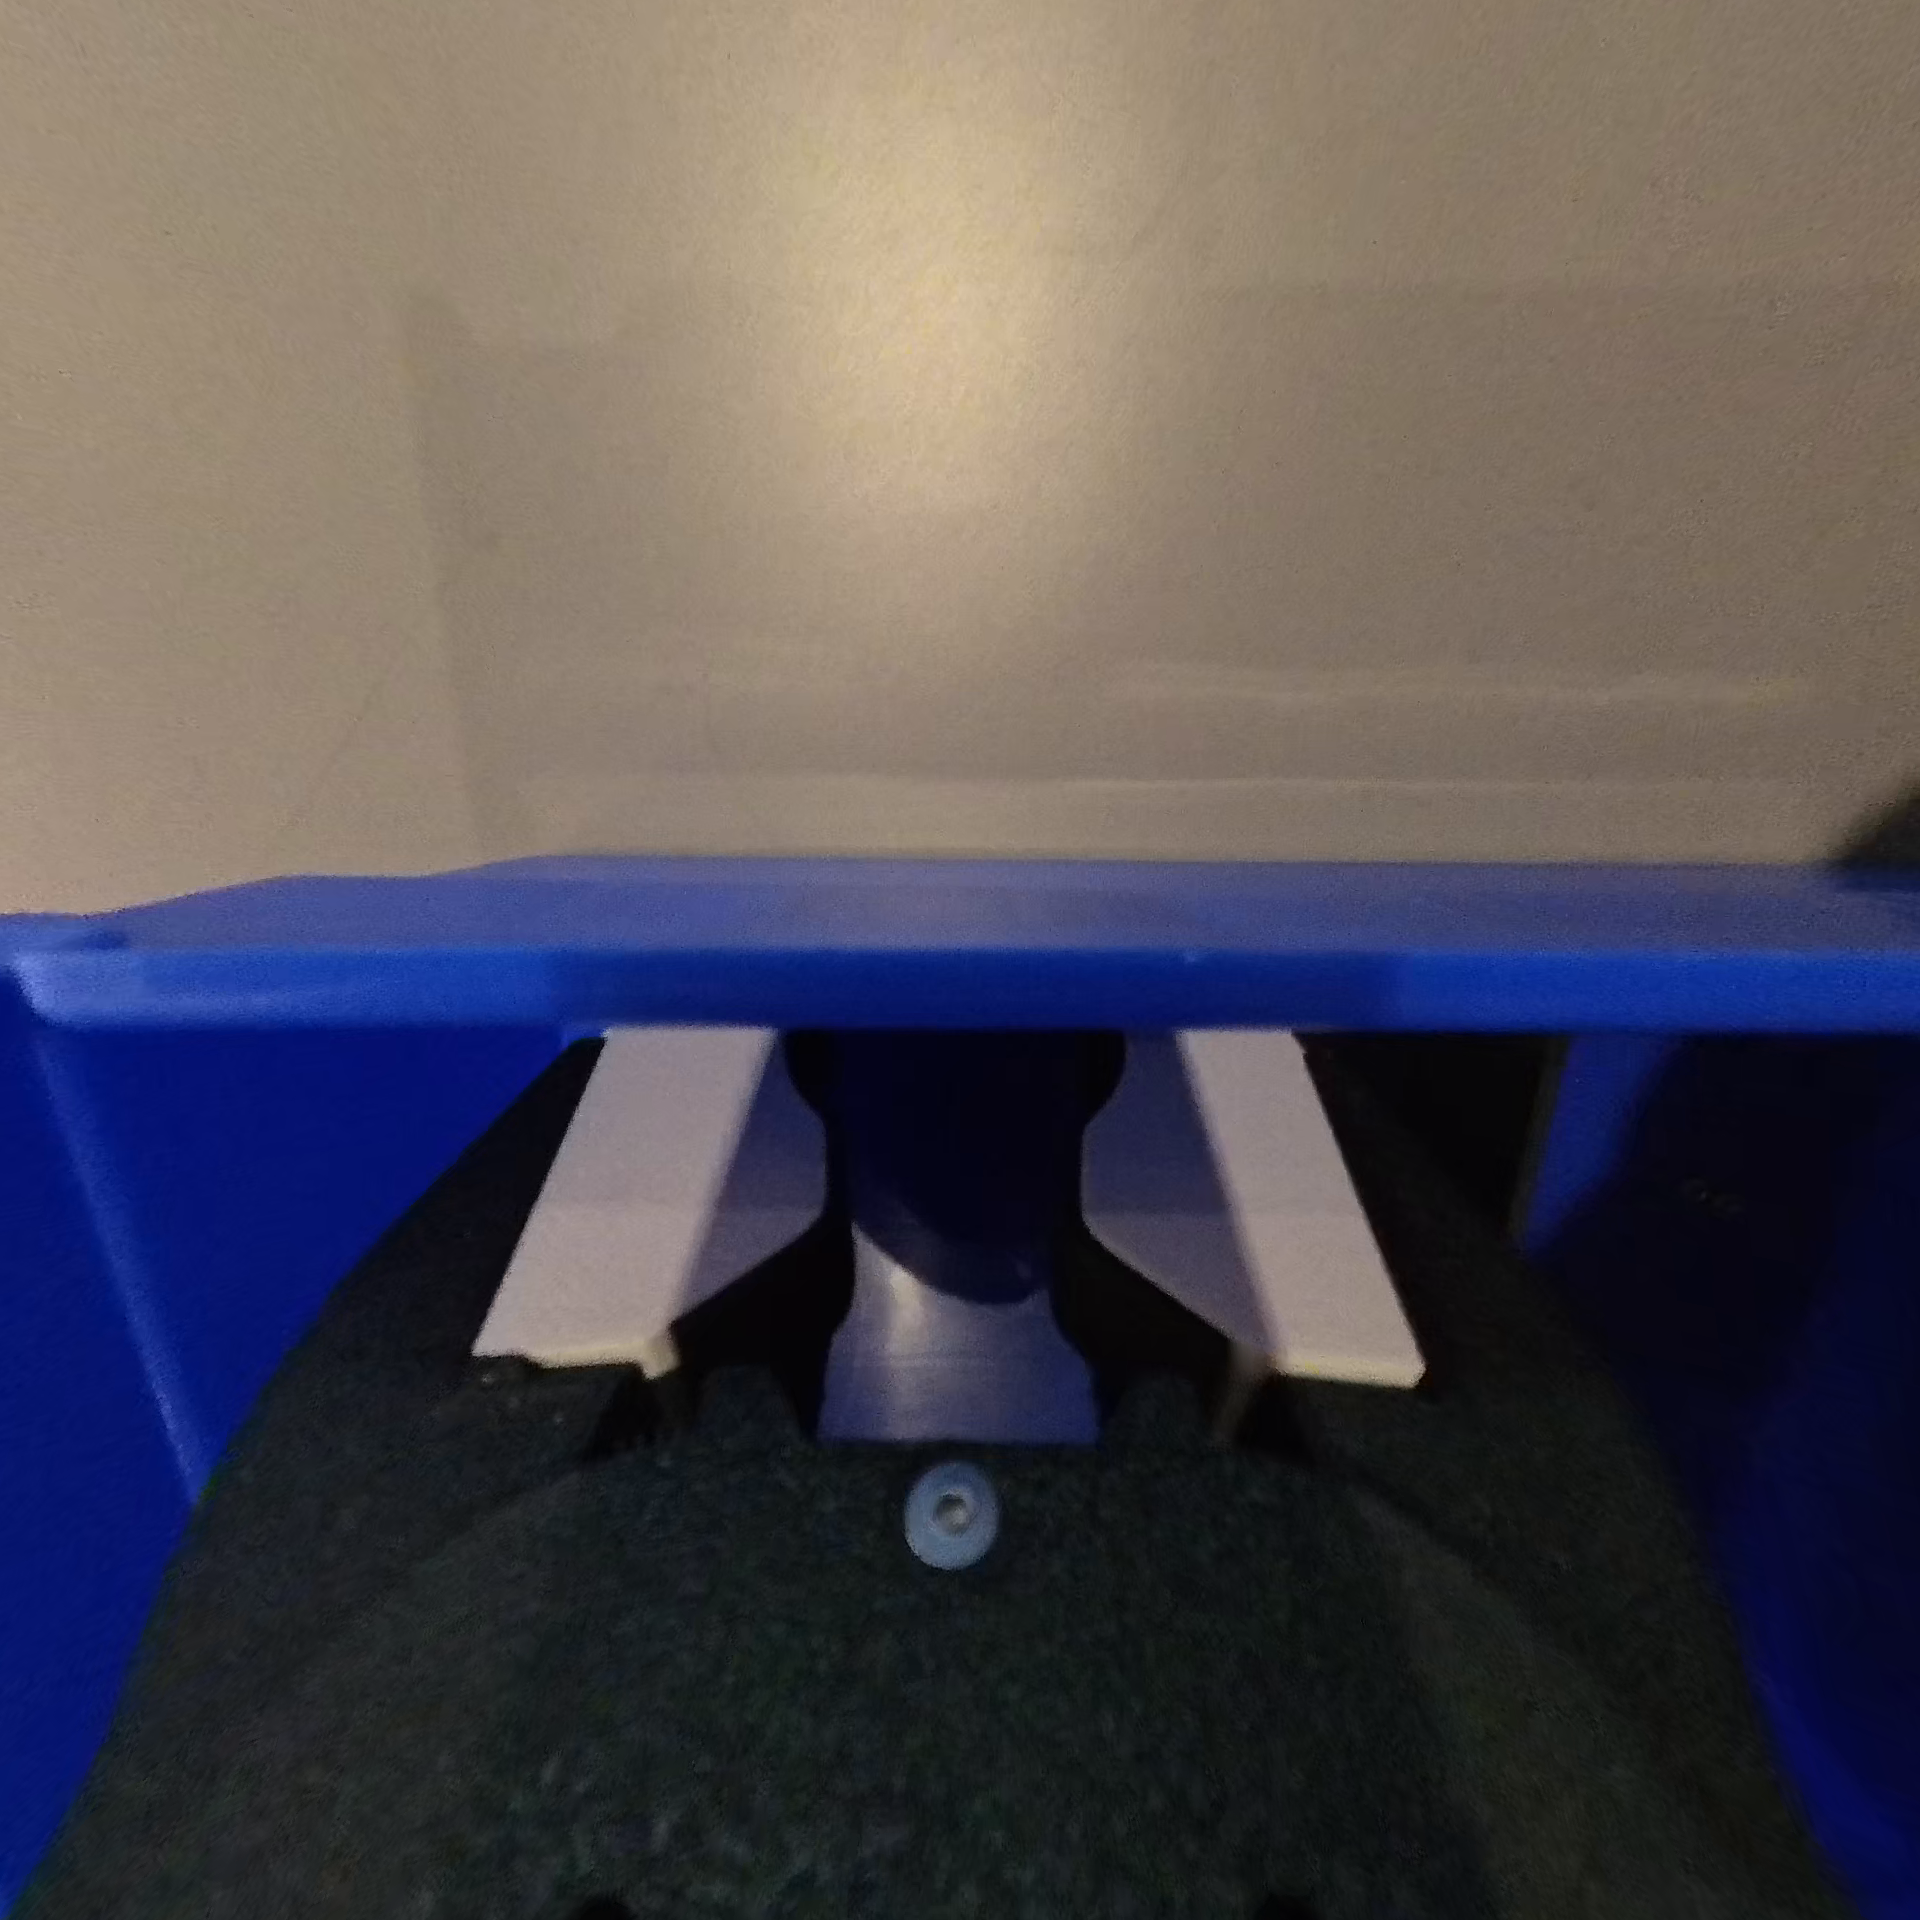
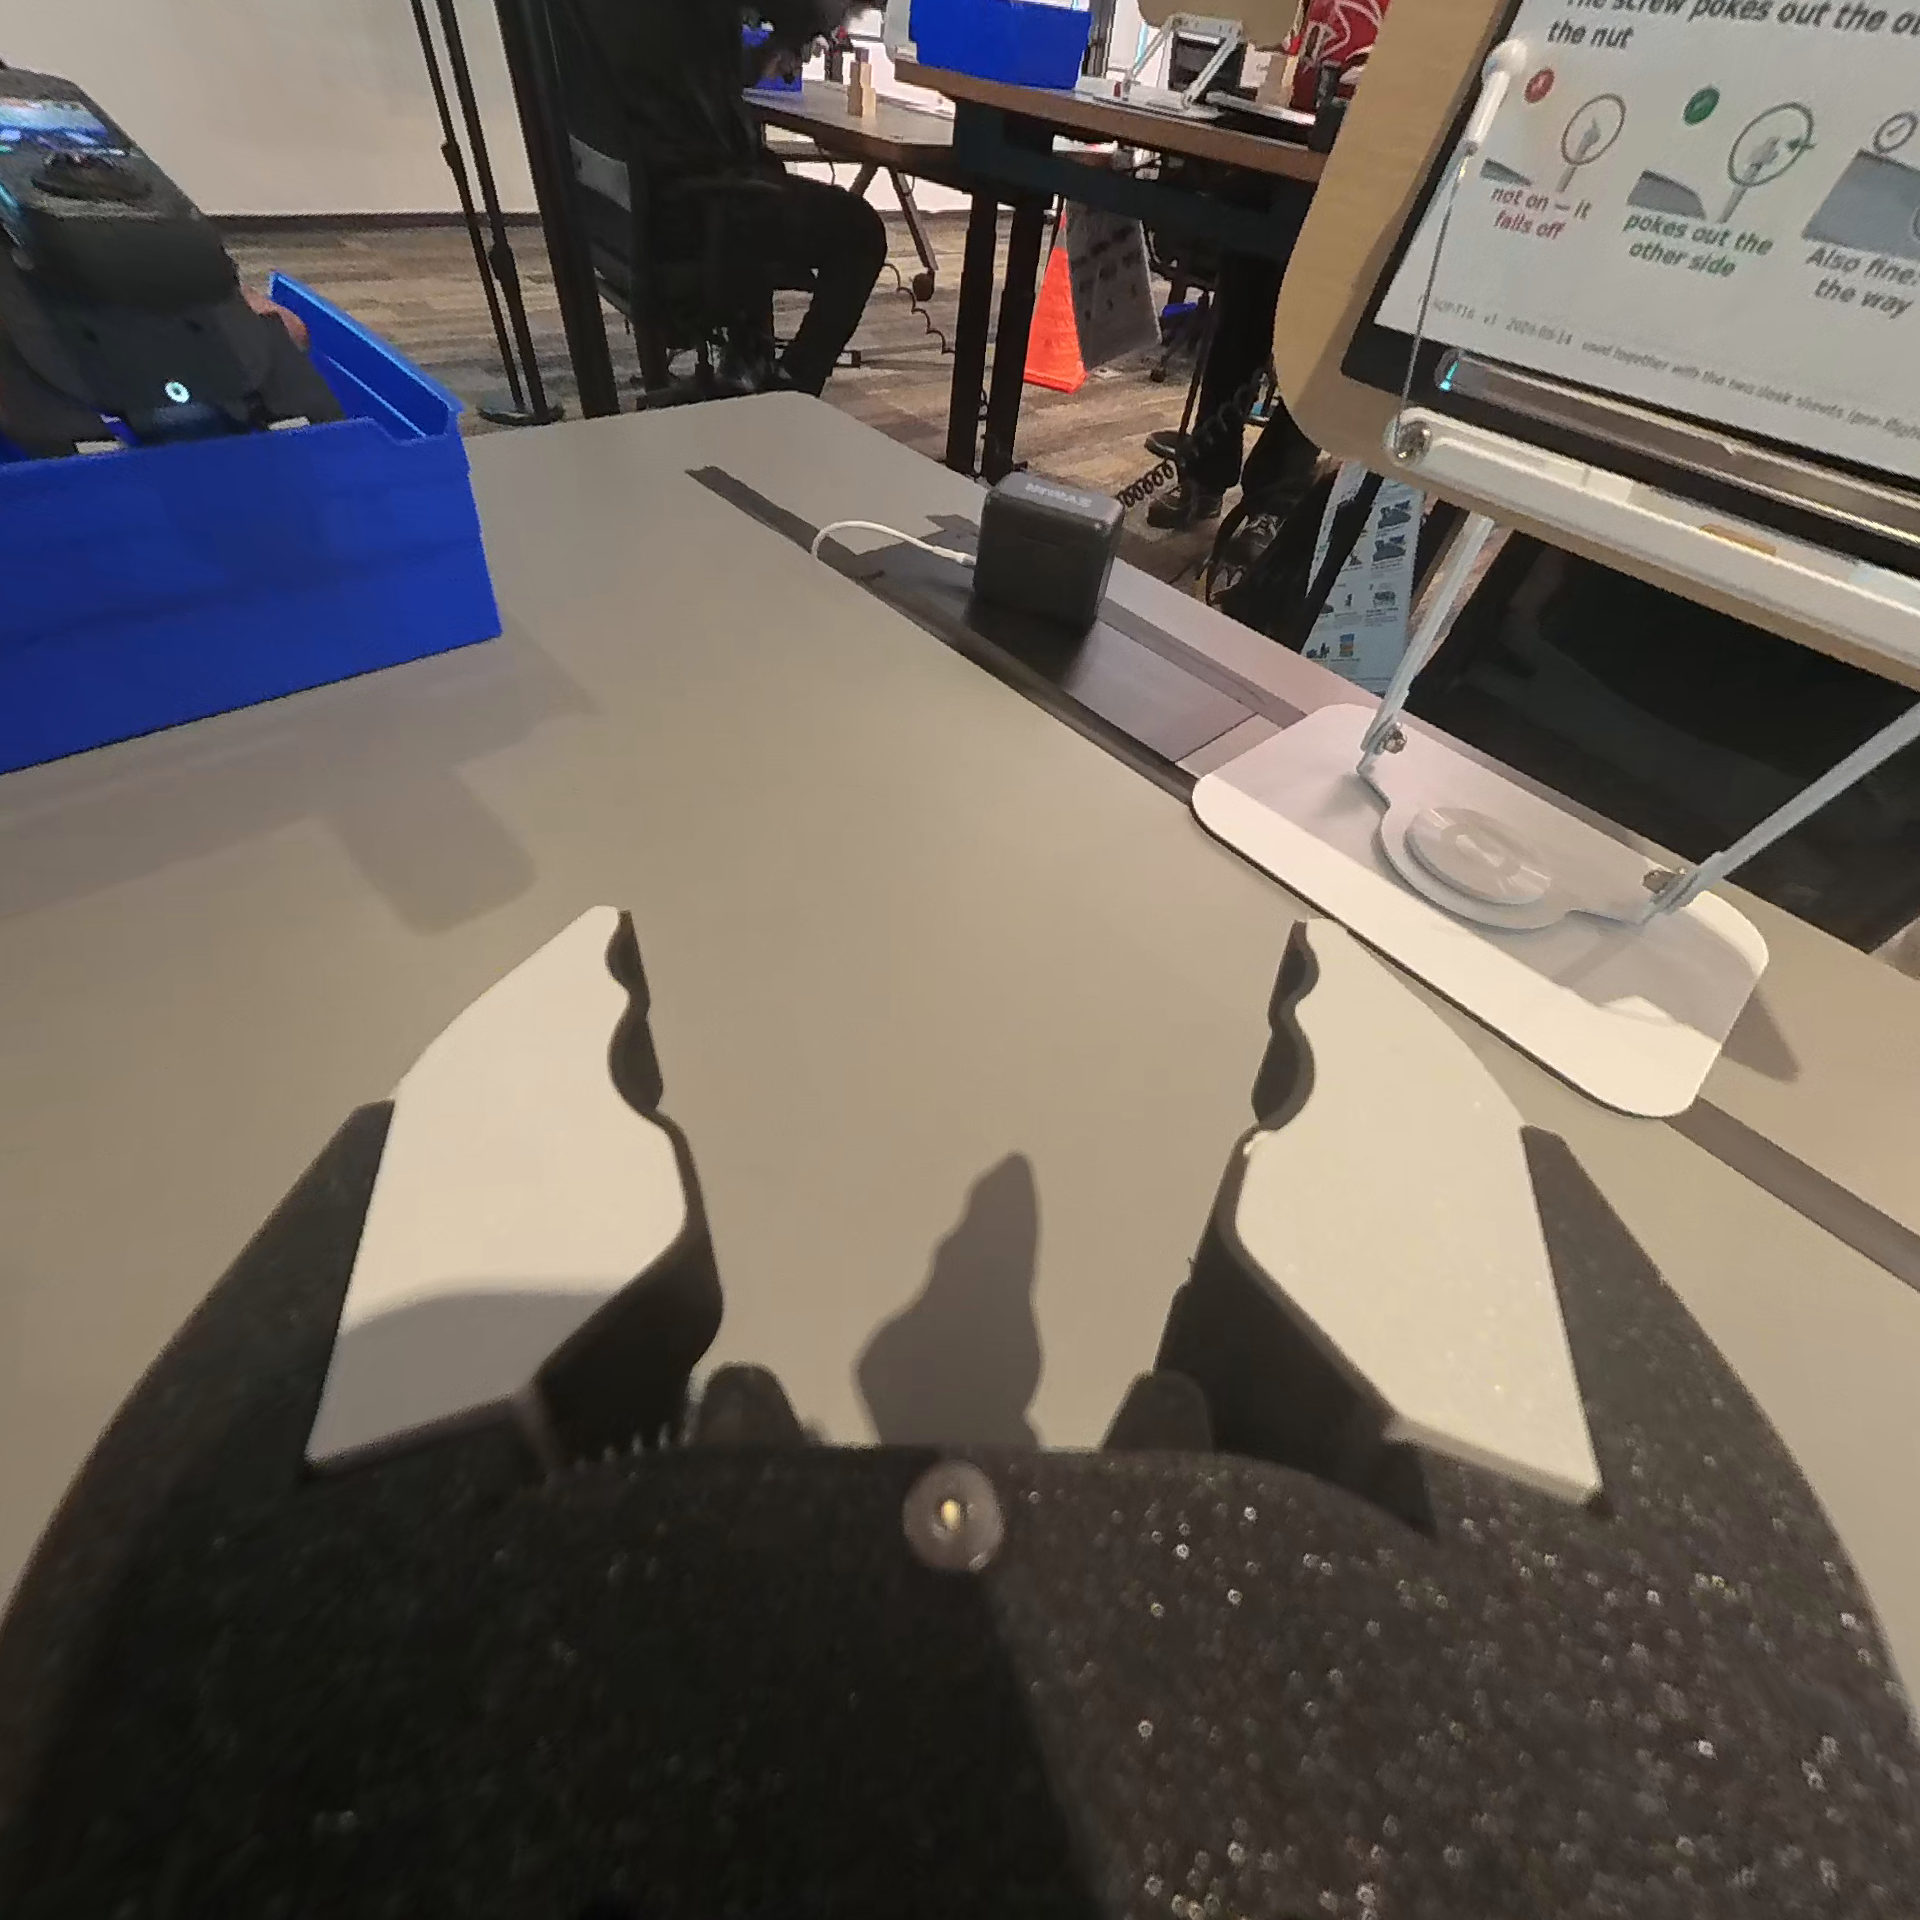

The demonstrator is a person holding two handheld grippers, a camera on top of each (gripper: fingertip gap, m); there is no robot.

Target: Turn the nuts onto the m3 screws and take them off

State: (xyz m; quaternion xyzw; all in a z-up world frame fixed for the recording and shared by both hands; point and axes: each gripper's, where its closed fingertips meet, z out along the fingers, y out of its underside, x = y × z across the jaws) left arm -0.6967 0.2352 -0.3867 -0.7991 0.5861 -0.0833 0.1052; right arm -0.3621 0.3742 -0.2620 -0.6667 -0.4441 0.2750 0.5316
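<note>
Blue bin (image 2: 239, 561) parked at the far left of the grey table (image 2: 831, 831), with the left gripper (image 2: 125, 291) sunk nose-down inside it. From the left wrist view, deep in the blue bin (image 1: 935, 961): rim cutting straight across, blue walls either side, white fingers (image 1: 644, 1195) spread with a dark gap between them, tips lost under the rim. Left gripper (image 1: 956, 1143) parted, then, but whether anything sits at the tips cannot be told; interior dim and blurred, possibly just the blue floor showing through. No nuts or screws to be made out in either view, so their place cannot be told.

Over to the right gripper (image 2: 961, 935): wide open, white fingers (image 2: 520, 1174) well apart, gripping nothing, hanging low above bare table and casting a shadow between them. Beyond, a small dark cube (image 2: 1049, 556) with a white cable (image 2: 883, 535) on a dark strip; to the right, a white stand base (image 2: 1496, 925) carrying an instruction board (image 2: 1621, 239).
</note>
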